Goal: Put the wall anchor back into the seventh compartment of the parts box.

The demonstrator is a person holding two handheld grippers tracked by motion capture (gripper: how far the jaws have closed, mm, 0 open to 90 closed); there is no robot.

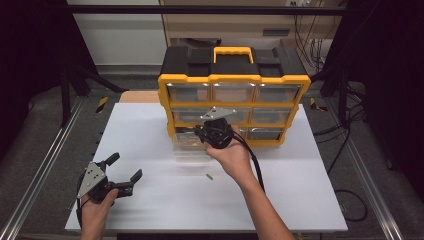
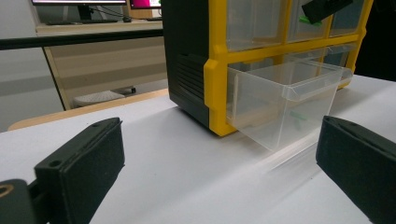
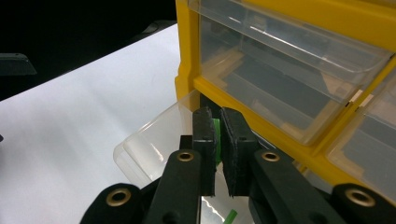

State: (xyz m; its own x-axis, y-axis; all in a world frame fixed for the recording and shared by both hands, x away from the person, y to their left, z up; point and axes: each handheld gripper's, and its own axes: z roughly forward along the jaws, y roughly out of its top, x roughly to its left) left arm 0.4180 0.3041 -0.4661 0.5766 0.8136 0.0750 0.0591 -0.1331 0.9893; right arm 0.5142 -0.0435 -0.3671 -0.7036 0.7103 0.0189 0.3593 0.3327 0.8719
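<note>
A small green piece (image 3: pixel 215 140) is clamped between the right tongs (image 3: pixel 218 140), held over the pulled-out clear drawer (image 3: pixel 154 140) at the yellow organiser's (image 1: pixel 235 79) bottom left. The left tongs (image 1: pixel 122 172) are held apart, empty, over the white counter (image 1: pixel 150 130).

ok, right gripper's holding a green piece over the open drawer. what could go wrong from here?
1. The right gripper pinches the green piece by a thin edge; it might slip before release.
2. The pulled-out clear drawer overhangs the organizer; a downward bump could tip it.
3. A second green piece lies loose on the table, easily overlooked.
</note>
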